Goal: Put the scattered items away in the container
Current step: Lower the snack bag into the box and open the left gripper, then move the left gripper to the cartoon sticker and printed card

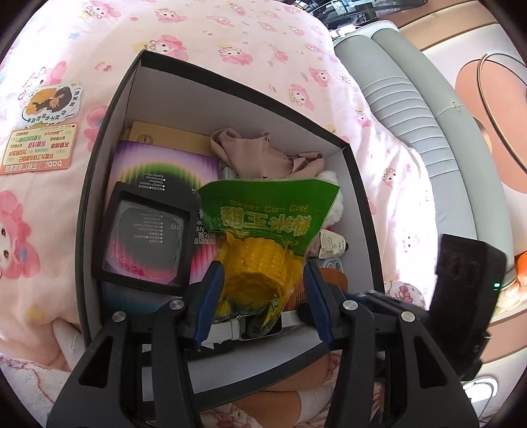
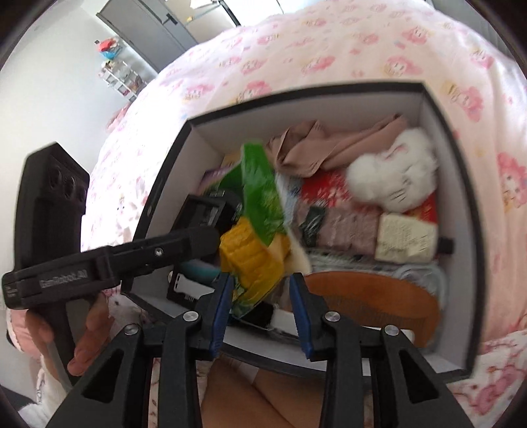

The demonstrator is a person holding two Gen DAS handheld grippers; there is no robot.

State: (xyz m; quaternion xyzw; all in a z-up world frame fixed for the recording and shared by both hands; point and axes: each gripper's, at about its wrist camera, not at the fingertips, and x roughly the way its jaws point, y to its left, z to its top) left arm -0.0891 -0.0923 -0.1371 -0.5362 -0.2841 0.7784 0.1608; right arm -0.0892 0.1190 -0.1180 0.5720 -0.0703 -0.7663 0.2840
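Observation:
A green and yellow sweet corn cob packet (image 1: 263, 243) lies in the black box with white walls (image 1: 230, 95), on top of other items. My left gripper (image 1: 262, 306) is open, its blue fingers on either side of the packet's lower end. In the right wrist view the corn packet (image 2: 253, 237) is in the box (image 2: 329, 108). My right gripper (image 2: 262, 312) is open, with the packet's bottom edge between its jaws. The left gripper body (image 2: 115, 256) reaches in from the left.
The box holds a black square magnifier (image 1: 145, 237), a purple booklet (image 1: 164, 168), beige cloth (image 1: 263, 154), a white plush (image 2: 395, 171), a brown comb (image 2: 372, 303) and small packets. Two sticker cards (image 1: 39, 145) lie on the pink blanket (image 1: 230, 29). A grey bed edge (image 1: 411, 115) is at right.

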